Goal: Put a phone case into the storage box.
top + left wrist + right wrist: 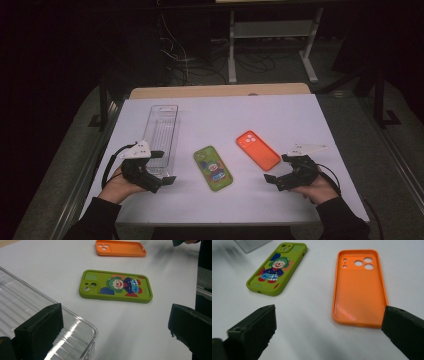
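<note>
Green clown-print phone case [116, 286], no writing.

- The left gripper [161, 167] sits at the near left of the surface, held in the person's left hand [117, 185], whose dark sleeve [95, 217] enters from the bottom edge.
- Its jaws stand wide apart with nothing between them, pointing right and slightly far.
- The right gripper [278, 170] sits at the near right, held in the right hand [317, 190], with a dark sleeve [337, 220] behind it.
- Its jaws are also spread wide and hold nothing, pointing left.
- A grey three-cornered plate tops each gripper, and a black cable loops from each.
</note>
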Motion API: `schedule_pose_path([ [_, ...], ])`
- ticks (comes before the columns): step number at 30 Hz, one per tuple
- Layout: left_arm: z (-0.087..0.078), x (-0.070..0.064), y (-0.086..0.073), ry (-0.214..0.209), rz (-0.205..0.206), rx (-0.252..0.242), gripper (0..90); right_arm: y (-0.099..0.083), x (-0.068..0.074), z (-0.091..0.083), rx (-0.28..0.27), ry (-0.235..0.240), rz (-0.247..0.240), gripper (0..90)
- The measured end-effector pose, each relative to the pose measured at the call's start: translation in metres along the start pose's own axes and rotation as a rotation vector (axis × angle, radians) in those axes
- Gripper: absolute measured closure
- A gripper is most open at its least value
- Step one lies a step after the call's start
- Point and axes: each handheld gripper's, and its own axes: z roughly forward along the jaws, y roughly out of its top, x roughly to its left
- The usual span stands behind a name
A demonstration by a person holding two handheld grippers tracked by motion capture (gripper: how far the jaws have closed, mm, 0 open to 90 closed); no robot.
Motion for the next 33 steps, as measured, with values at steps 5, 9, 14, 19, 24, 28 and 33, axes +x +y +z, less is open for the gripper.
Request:
schedule_pose_path([
  [5, 0.000, -0.001, 0.000, -0.001, -0.005, -0.003, 0.0, -0.003, -0.001, 0.000, 0.003, -0.003, -0.001, 0.0],
  [9, 0.001, 0.000, -0.001, -0.005, -0.001, 0.000, 0.0, 0.001, 0.000, 0.000, 0.000, -0.001, -0.010, 0.0],
  [14, 0.001, 0.000, -0.001, -0.005, -0.005, -0.003, 0.0, 0.008, -0.001, -0.002, 0.009, -0.014, -0.007, 0.0],
  [19, 0.001, 0.000, -0.001, -0.006, -0.004, -0.001, 0.0, 0.020, 0.000, -0.003, 0.045, -0.034, -0.019, 0.0],
  [24, 0.001, 0.000, -0.001, -0.006, -0.006, -0.001, 0.0, 0.036, 0.000, -0.003, 0.057, -0.040, -0.028, 0.0],
  [28, 0.002, 0.000, -0.001, -0.008, -0.004, 0.004, 0.0, 0.051, -0.002, 0.001, 0.050, -0.047, -0.021, 0.0],
  [33, 0.002, 0.000, -0.001, -0.008, -0.011, 0.000, 0.0, 0.064, -0.005, 0.009, 0.046, -0.050, -0.011, 0.0],
])
